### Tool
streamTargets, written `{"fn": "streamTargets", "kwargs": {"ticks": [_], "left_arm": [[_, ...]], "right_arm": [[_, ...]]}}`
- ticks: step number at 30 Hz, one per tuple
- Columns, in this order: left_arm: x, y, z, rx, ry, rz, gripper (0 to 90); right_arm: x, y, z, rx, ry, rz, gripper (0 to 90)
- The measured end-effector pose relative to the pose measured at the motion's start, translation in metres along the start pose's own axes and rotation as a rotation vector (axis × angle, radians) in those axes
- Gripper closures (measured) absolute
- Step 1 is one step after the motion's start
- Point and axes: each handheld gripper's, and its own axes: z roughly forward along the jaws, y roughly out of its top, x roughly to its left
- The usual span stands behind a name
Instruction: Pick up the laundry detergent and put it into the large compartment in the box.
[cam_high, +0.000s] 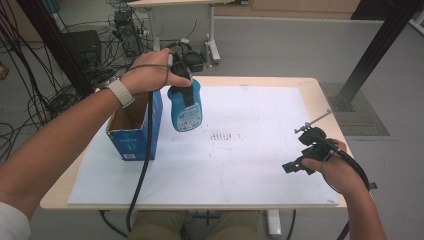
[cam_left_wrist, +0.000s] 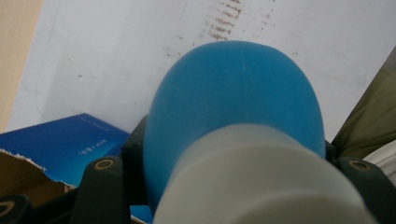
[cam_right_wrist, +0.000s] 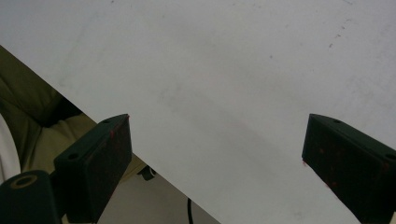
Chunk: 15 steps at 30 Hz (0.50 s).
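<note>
Gripping a blue bottle (cam_high: 185, 107) above the white surface (cam_high: 240, 165), left gripper (cam_high: 182, 75) jaws clamp it beside an open blue box (cam_high: 135, 135); right gripper (cam_high: 305, 155) jaws gape, empty.

On my left, the open box (cam_high: 135, 127) sits on the white sheet (cam_high: 240, 165) near the table's (cam_high: 320, 87) left edge. My left gripper (cam_high: 182, 82) holds the bottle (cam_high: 186, 107) just right of it, above the sheet. My right gripper (cam_high: 305, 160) hangs over the sheet's near right corner.
</note>
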Motion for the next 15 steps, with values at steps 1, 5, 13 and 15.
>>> {"fn": "streamTargets", "kwargs": {"ticks": [1,5,13,15], "left_arm": [[0.001,-0.001,-0.002,-0.004,-0.001,-0.013,39.1],[0.005,-0.005,-0.012,-0.002,-0.007,-0.073,39.0],[0.011,-0.01,-0.036,0.015,0.008,-0.194,39.1],[0.013,-0.012,-0.046,0.019,0.02,-0.237,39.1]], "right_arm": [[0.0,0.001,0.0,0.0,-0.001,0.0,8.2],[0.001,0.004,0.0,0.003,-0.002,-0.007,8.3],[0.002,0.011,-0.001,0.0,-0.006,-0.02,8.2],[0.002,0.013,-0.001,-0.003,-0.003,-0.029,8.2]]}}
